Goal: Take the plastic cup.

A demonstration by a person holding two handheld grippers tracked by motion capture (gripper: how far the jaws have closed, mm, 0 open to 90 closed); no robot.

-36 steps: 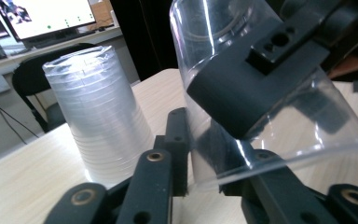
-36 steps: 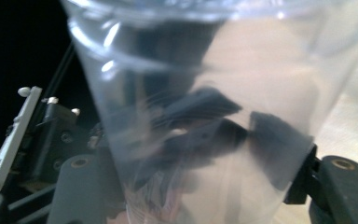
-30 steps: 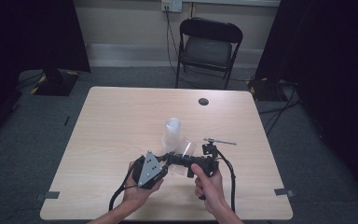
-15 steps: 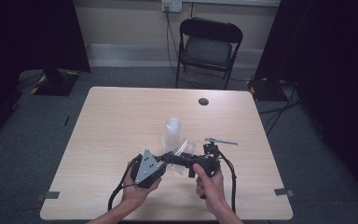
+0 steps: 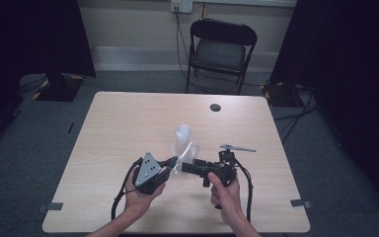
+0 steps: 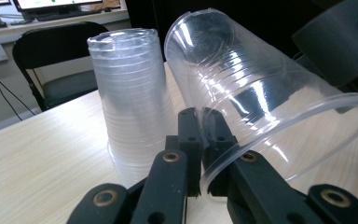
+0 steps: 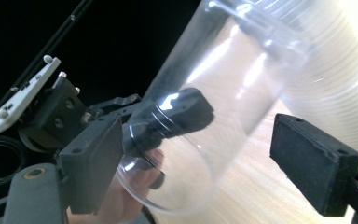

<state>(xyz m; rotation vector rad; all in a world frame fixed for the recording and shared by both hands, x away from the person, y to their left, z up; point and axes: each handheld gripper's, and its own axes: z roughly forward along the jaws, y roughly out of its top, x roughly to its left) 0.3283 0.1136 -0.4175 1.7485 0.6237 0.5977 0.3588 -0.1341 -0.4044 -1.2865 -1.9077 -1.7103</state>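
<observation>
We see the right claw (image 7: 196, 154), whose jaws have just been opening around the cup (image 6: 256, 107), standing wide, while the left claw (image 6: 205, 144) pinches its rim at five o'clock of the cup stack (image 6: 133, 102), so the handover looks done

The clear plastic cup (image 6: 261, 107) I hold lies tilted on its side above the desk, its open rim (image 6: 279, 140) pinched at the edge, its closed bottom pointing away from me toward the stack of clear cups (image 6: 133, 102). That stack stands upside down on the desk, just beside my single cup (image 5: 190, 152).
</observation>
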